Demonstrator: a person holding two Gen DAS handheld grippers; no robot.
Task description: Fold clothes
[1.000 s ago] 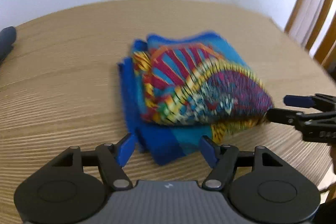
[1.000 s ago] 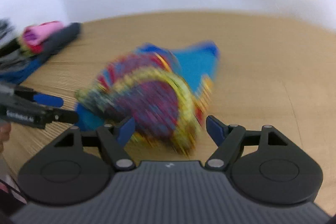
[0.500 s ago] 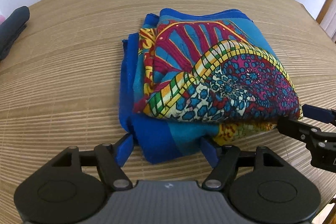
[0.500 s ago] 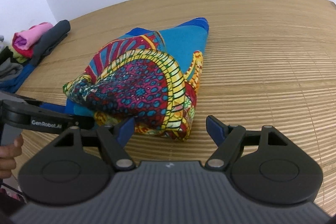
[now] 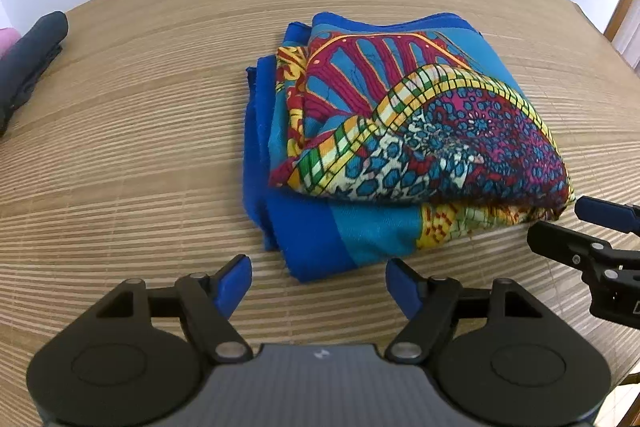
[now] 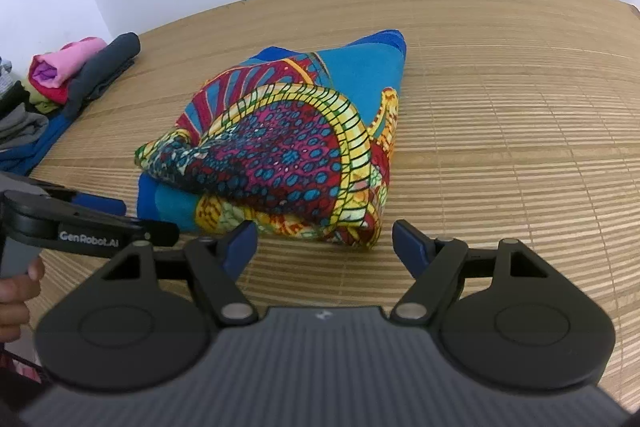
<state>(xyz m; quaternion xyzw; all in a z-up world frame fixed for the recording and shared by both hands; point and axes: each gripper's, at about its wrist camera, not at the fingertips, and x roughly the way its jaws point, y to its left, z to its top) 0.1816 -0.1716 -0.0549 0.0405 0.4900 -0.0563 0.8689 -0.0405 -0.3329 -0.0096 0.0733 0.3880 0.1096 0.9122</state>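
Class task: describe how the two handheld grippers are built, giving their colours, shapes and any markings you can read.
The left gripper and the right gripper look alike: black angular linkage arms with silver pivot pins, two round black housings, a ribbed grey body, and blue pads on the fingers. In the right wrist view, white lettering along the left gripper's arm reads GenRobot.AI. No cables or sleeves are visible.

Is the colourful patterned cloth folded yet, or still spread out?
Folded. The patterned cloth lies as a compact bundle of stacked layers on the table, top layer slightly puffy. Neither gripper holds it.
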